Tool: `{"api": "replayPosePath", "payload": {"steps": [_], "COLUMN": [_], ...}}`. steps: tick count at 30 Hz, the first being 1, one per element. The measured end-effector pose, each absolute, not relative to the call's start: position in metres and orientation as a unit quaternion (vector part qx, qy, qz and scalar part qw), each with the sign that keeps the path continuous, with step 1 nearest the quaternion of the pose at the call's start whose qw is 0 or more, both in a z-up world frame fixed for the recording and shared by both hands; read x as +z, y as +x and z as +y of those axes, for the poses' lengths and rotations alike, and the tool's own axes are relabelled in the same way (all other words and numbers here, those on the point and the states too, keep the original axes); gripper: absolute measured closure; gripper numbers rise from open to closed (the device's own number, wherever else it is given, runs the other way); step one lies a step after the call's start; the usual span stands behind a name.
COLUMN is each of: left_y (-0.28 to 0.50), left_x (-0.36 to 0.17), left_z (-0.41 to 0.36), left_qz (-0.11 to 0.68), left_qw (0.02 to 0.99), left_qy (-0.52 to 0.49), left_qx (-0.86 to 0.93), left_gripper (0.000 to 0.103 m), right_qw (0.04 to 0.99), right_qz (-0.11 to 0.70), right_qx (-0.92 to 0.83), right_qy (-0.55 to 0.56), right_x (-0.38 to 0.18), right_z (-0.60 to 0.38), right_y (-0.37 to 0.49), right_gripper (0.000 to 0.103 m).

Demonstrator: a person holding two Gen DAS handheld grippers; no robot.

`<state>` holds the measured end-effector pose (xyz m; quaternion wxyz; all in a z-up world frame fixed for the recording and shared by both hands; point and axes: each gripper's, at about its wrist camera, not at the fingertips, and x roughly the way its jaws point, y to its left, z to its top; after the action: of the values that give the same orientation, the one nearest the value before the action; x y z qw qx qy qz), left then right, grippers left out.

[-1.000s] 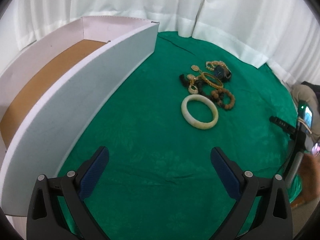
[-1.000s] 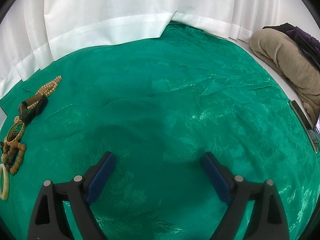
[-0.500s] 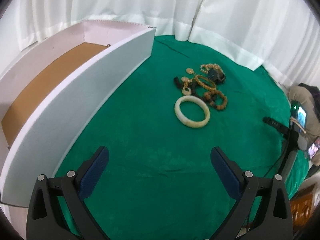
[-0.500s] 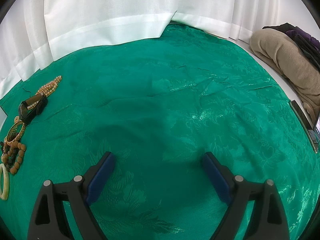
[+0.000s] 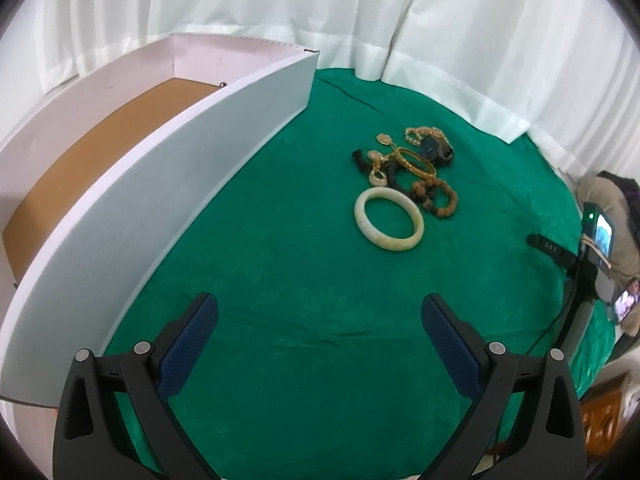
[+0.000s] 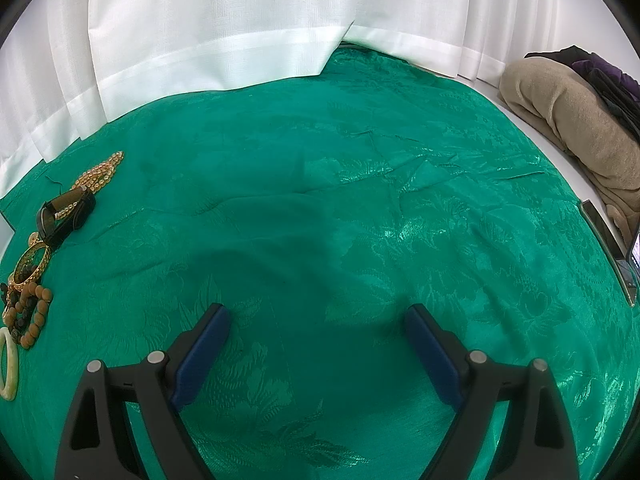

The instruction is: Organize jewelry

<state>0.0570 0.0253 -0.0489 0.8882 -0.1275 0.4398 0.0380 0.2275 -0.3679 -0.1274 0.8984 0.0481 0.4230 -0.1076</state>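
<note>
Jewelry (image 5: 406, 178) heaped on green counter (image 5: 312, 264) at one o'clock from left gripper (image 5: 318, 330), white box (image 5: 168, 152) at ten; both it and right gripper (image 6: 318, 346) gape empty, probably readied for picking.

Bright, even light, sheen on the green cloth (image 6: 400, 240), fisheye-bent edges, dark corner vignette

Left hand-held gripper (image 5: 318, 312) and right hand-held gripper (image 6: 317, 322) both tilt downward, jaws spread wide, nothing between them.
</note>
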Motion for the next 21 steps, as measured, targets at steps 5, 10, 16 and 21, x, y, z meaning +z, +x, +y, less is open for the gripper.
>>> {"api": "replayPosePath", "payload": {"steps": [5, 10, 16, 21], "left_y": [0.0571, 0.0556, 0.0555, 0.0550], "left_x": [-0.0510, -0.0514, -0.0529, -0.0547], "left_z": [0.0271, 0.0254, 0.0263, 0.0263], "left_qz": [0.441, 0.442, 0.444, 0.446], "left_qw": [0.887, 0.887, 0.885, 0.884], "left_qy": [-0.132, -0.128, -0.133, -0.132], "left_qx": [0.040, 0.041, 0.041, 0.042], "left_gripper": [0.002, 0.002, 0.002, 0.002], "right_qw": [0.898, 0.898, 0.898, 0.898], "right_qz": [0.423, 0.423, 0.423, 0.423], "right_qx": [-0.108, -0.107, -0.107, -0.107], "right_qy": [0.048, 0.048, 0.049, 0.049], "right_x": [-0.1274, -0.1273, -0.1272, -0.1272], "right_z": [-0.3679, -0.3673, -0.3673, -0.3679], "right_y": [0.2274, 0.2271, 0.2272, 0.2275], "right_gripper": [0.012, 0.012, 0.012, 0.012]}}
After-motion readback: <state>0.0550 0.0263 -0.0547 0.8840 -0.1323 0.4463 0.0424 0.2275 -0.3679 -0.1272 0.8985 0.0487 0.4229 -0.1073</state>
